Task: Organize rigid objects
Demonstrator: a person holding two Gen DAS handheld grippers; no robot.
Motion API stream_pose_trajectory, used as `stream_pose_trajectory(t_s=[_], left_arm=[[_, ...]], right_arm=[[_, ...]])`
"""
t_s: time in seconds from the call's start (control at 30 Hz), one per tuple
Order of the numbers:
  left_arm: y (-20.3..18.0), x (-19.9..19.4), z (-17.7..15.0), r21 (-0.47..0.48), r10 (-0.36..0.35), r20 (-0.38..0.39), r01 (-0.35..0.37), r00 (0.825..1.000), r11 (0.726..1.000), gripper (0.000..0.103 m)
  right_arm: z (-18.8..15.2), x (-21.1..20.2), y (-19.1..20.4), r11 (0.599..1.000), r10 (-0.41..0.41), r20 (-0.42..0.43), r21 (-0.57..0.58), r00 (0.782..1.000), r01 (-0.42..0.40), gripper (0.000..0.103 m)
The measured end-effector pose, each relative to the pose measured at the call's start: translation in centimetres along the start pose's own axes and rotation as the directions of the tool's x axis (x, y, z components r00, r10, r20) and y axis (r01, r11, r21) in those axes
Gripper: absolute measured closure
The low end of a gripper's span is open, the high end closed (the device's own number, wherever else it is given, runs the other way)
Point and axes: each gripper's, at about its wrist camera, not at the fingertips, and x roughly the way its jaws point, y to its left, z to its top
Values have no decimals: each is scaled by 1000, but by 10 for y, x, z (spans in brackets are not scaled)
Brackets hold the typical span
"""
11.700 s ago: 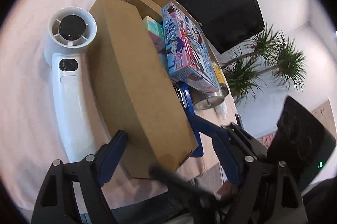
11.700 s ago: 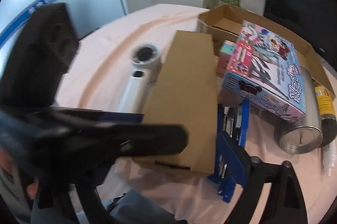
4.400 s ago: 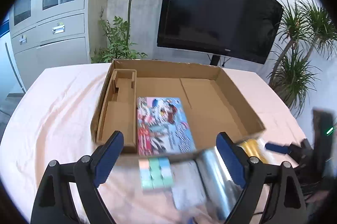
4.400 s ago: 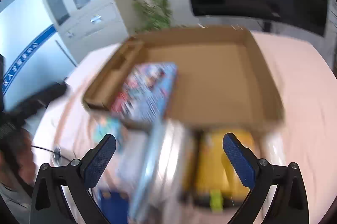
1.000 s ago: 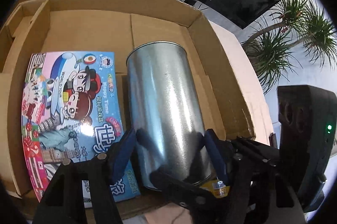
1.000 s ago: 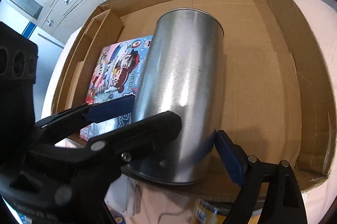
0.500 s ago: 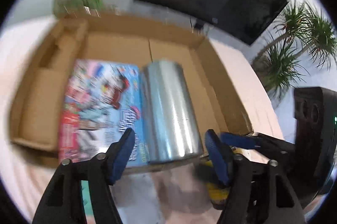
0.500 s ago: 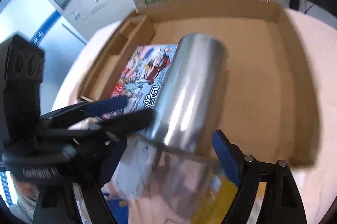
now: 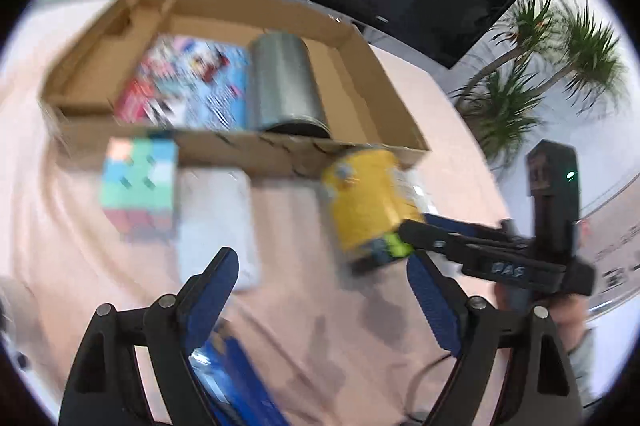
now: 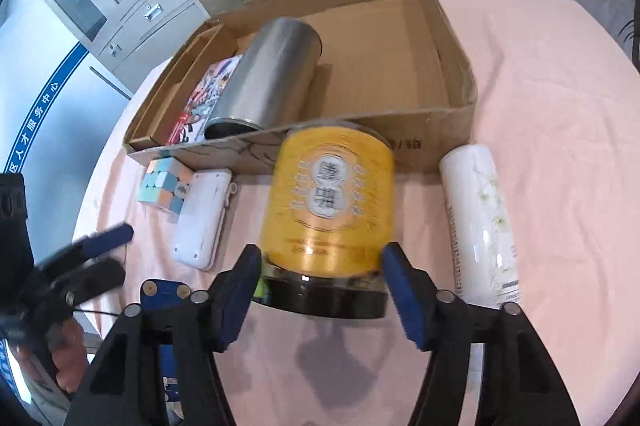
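Lying lengthwise between the open right tongs (image 10: 322,292), ungripped: yellow can (image 10: 326,209), pointing at the box (image 10: 452,73). Left tongs (image 9: 320,300) open, empty, farther off.

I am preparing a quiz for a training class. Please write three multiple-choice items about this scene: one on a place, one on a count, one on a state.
1. Where does the silver metal cylinder can lie?
A. Inside the brown cardboard box
B. On the pink tablecloth
C. Between the left gripper's fingers

2. How many things lie inside the box?
A. One
B. Two
C. Four

3. How is the right gripper?
A. Shut on nothing
B. Out of view
C. Open around the yellow round tin

Answers: 1 A, the can lies on its side within the walls. 2 B, only the can and the colourful cartoon-printed flat box. 3 C, its blue pads flank the tin's dark base.
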Motion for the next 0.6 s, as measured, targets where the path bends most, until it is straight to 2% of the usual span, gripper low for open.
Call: stream_pose_trajectory(t_s=[0.07, 0.1, 0.2, 0.3, 0.4, 0.47, 0.5, 0.53, 0.6], left_arm=[[6, 2, 2, -51, -82, -7, 82, 997, 995, 17], [8, 3, 2, -65, -94, -9, 93, 996, 994, 17], [12, 13, 12, -79, -112, -31, 109, 993, 991, 17], [20, 35, 27, -94, -118, -85, 110, 989, 990, 18], [25, 57, 45, -89, -116, -143, 104, 983, 991, 20], [27, 73, 48, -93, -128, -199, 112, 972, 989, 29], [27, 78, 48, -90, -126, -218, 108, 968, 990, 30], [26, 81, 47, -85, -120, -226, 103, 967, 991, 31], [24, 80, 43, -60, -117, -222, 106, 968, 993, 31]], right_arm=[[-8, 0, 10, 999, 24, -12, -27, 1000, -24, 41], [-14, 1, 22, 996, 51, -30, -69, 998, -53, 41], [-19, 10, 36, 985, 149, -75, -71, 986, -155, 39], [-13, 24, 31, 987, 157, -92, -9, 983, -158, 29], [-6, 35, 29, 977, 209, -107, 52, 972, -205, 29], [-4, 42, 29, 973, 228, -118, 63, 966, -222, 24], [-3, 49, 27, 970, 240, -131, 75, 962, -232, 22], [-2, 56, 26, 965, 257, -149, 88, 955, -246, 20], [0, 64, 28, 965, 256, -153, 94, 954, -244, 17]])
